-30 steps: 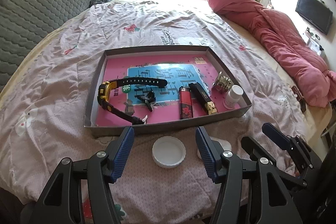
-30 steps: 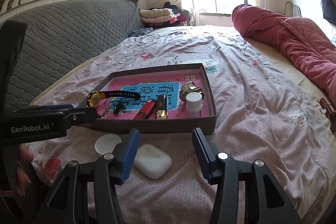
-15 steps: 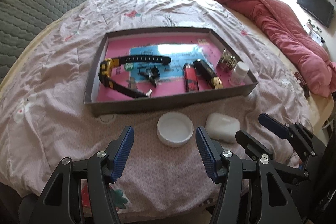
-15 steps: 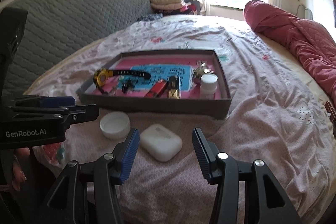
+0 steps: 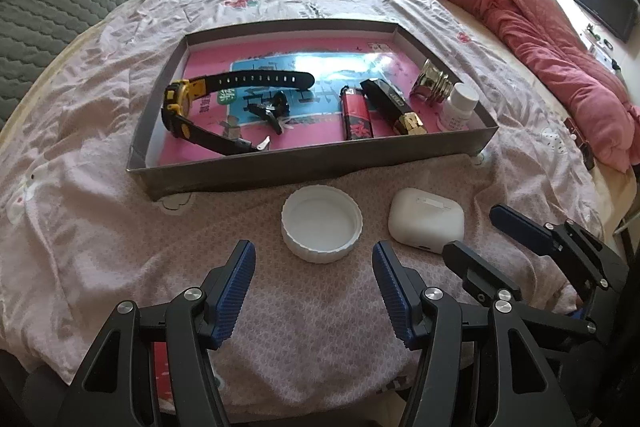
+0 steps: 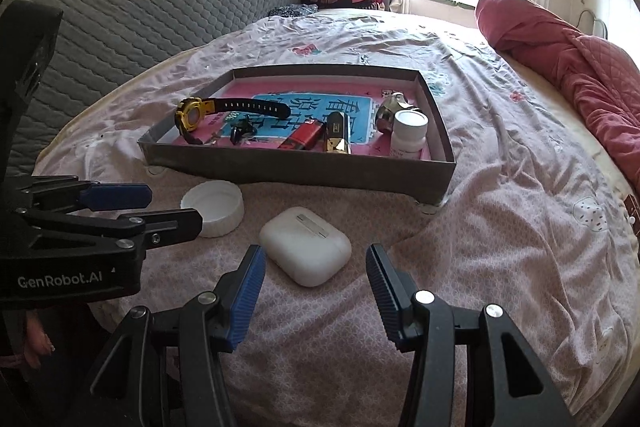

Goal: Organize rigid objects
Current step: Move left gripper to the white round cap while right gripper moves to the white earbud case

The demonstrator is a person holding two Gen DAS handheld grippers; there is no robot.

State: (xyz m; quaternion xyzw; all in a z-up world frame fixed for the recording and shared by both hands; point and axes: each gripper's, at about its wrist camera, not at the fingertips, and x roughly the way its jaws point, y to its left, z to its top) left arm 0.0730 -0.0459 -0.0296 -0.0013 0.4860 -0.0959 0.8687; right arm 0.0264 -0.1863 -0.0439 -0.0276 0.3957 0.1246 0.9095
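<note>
Earbud case (image 6: 306,245) and bottle cap (image 5: 322,223) lie on the bedsheet (image 6: 500,247) just in front of the box (image 5: 320,163). Both look light, hard and smooth — likely to slip, so I would pinch the case across its flat sides and the cap across its ribbed rim. Left gripper (image 5: 314,291) and right gripper (image 6: 316,293) both stand wide, holding nothing. Only the right view shows the watch (image 6: 192,115) face-on — the left shows it edge-on.

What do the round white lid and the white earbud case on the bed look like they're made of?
The white lid: probably matte moulded plastic, judging by its ribbed rim. The earbud case: likely smooth, slightly glossy hard plastic, with rounded corners and a metallic-looking hinge strip.
</note>
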